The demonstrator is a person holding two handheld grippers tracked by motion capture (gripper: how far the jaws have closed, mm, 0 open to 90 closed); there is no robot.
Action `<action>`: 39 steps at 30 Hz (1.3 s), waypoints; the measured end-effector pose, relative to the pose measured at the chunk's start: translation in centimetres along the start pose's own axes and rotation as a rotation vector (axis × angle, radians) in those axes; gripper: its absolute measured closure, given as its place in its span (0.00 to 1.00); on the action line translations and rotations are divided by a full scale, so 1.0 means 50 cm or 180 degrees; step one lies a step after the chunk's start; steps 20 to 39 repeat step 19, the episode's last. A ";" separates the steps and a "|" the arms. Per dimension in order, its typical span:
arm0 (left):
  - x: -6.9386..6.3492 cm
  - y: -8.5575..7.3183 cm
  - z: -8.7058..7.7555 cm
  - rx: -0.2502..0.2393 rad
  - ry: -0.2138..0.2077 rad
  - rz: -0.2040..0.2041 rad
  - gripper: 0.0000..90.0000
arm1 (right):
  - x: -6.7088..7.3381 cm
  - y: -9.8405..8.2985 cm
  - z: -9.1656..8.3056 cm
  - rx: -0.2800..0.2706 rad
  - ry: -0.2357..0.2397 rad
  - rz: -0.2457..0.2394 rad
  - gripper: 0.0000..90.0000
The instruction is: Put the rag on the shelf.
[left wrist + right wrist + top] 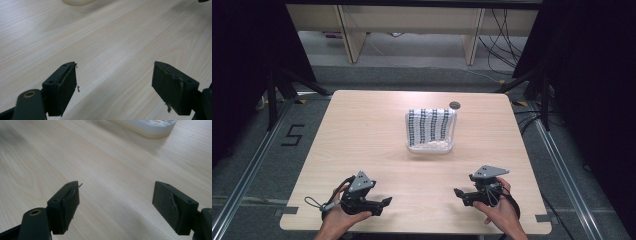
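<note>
Pale wood grain is being shown across the desk [362,140], which is standing on a grey floor with dark curtains at both sides and cables trailing behind. Near the middle of the desk, slightly toward the far edge, a white basket [430,146] is being carried, and a black-and-white patterned cloth [430,124] is being held upright in it, draped over its rim. A small dark round mark [455,105] is being seen just behind the basket.

The left gripper [384,201] is being held by a hand [337,220] close to the near edge of the desk, well apart from the basket. In the left gripper view its fingers [61,87] are being kept released, spread wide with only bare desk between them, and a corner of the basket [76,2] is being caught at the top edge.

The right gripper [458,192] is being held by the other hand [498,210] at the near right, also well apart from the basket. Its fingers [64,206] are likewise being kept released and nothing is being grasped; the basket's white rim [150,126] is being shown ahead of them.
</note>
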State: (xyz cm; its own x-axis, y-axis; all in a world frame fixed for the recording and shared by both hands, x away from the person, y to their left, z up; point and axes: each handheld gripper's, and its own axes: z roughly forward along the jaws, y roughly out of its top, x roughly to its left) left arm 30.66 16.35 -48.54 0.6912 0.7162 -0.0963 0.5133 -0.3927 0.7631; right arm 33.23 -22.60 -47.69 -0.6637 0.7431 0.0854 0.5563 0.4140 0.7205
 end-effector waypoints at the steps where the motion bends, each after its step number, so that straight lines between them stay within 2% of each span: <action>1: 0.000 0.000 0.000 0.0000 0.0000 0.0000 0.21 | 0.000 0.000 0.000 0.0000 0.0000 0.0000 0.25; 2: 0.002 -0.004 -0.001 0.0007 0.0013 -0.0019 0.21 | 0.001 -0.001 -0.001 -0.0023 -0.0028 -0.0061 0.25; 5: 0.007 -0.005 -0.004 -0.0018 0.0006 -0.0031 0.21 | 0.006 -0.005 0.001 0.0009 -0.0016 -0.0037 0.25; 6: 0.007 -0.005 -0.004 -0.0027 0.0004 -0.0056 0.21 | 0.004 -0.006 0.002 -0.0005 -0.0027 -0.0091 0.25; 9: 0.011 -0.005 -0.006 -0.0016 0.0004 -0.0029 0.21 | 0.001 -0.007 0.003 -0.0022 -0.0011 -0.0101 0.25; 12: 0.011 -0.006 -0.003 -0.0029 0.0016 -0.0040 0.21 | 0.000 -0.007 -0.001 0.0017 -0.0025 0.0023 0.25; 16: 0.013 -0.009 0.000 -0.0009 0.0025 -0.0064 0.21 | -0.008 -0.009 -0.002 -0.0012 -0.0056 0.0015 0.25; 17: 0.015 -0.010 0.001 -0.0017 0.0016 -0.0057 0.21 | -0.003 -0.010 -0.003 0.0013 -0.0043 0.0136 0.25; 18: 0.015 -0.010 0.001 -0.0017 0.0016 -0.0057 0.21 | -0.003 -0.010 -0.003 0.0013 -0.0043 0.0136 0.25; 19: 0.018 -0.010 0.002 -0.0003 0.0031 -0.0050 0.21 | -0.009 -0.010 -0.002 -0.0026 -0.0061 0.0046 0.25; 39: 0.018 -0.010 0.002 -0.0003 0.0031 -0.0050 0.21 | -0.009 -0.010 -0.002 -0.0026 -0.0061 0.0046 0.25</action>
